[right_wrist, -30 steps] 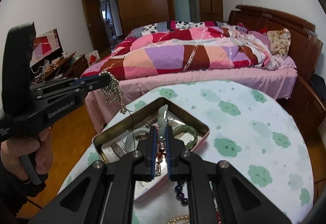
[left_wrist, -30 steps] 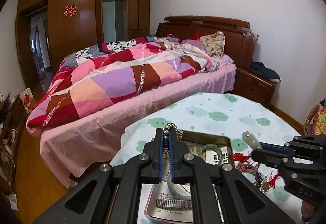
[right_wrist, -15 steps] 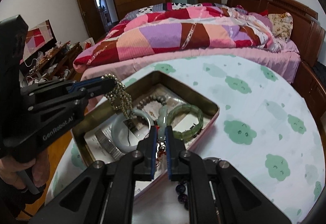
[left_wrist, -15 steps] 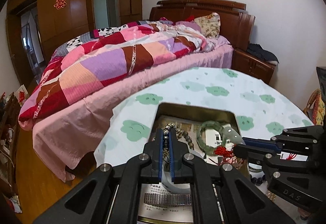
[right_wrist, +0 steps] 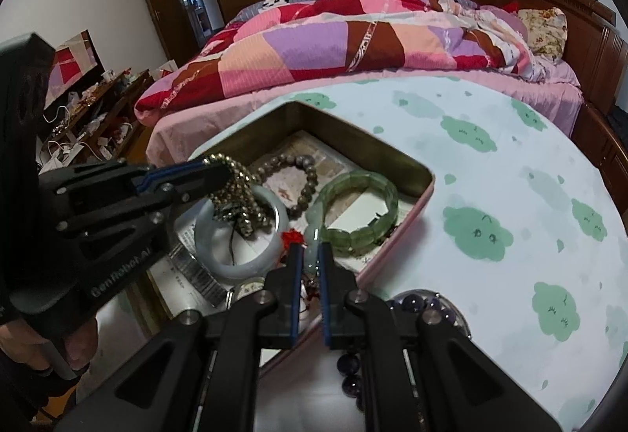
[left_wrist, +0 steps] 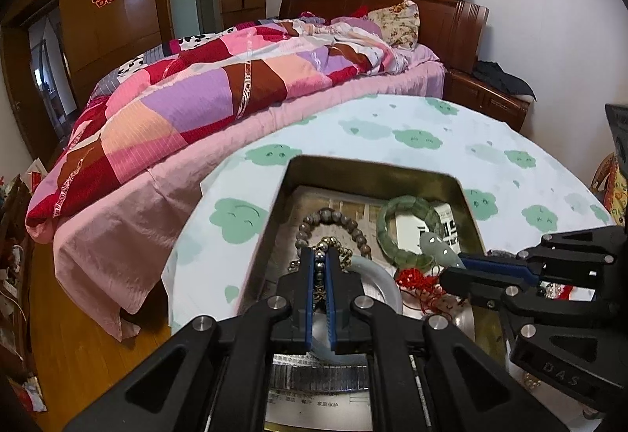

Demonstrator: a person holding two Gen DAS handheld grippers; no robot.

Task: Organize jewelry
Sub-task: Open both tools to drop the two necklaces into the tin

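Both of your hands have sunk toward the desk (right_wrist: 510,165) since the earlier frames, so the open tin (right_wrist: 365,145) now fills far more of each view and the bed has slid up and away. Starting at the left, your left tongs (right_wrist: 219,172) are clenched on a strand of small metallic beads (right_wrist: 239,200), pinched near its top so the slack hangs down as a loose bunch; a second ago it swung clear above the tin, and now its lower end drapes into the white bangle (right_wrist: 239,235) lying inside. Holding it high like that probably keeps the strand from snagging on the other pieces as it goes down. Next comes the brown bead bracelet (right_wrist: 298,176), lying flat on the papers lining the tin, and to its right the green stone bracelet (right_wrist: 357,212) resting near the tin's right wall. Your right tongs (right_wrist: 310,255) are clenched on a pale green jade pendant (right_wrist: 312,231), gripped by its lower part so its tip points forward, with a red knotted cord (right_wrist: 292,237) trailing beside it; the pendant now sits low over the tin's near edge, almost touching the green bracelet, where before it stood higher. Rightmost, dark purple beads (right_wrist: 424,304) lie on the cloth outside the tin, not yet put away.
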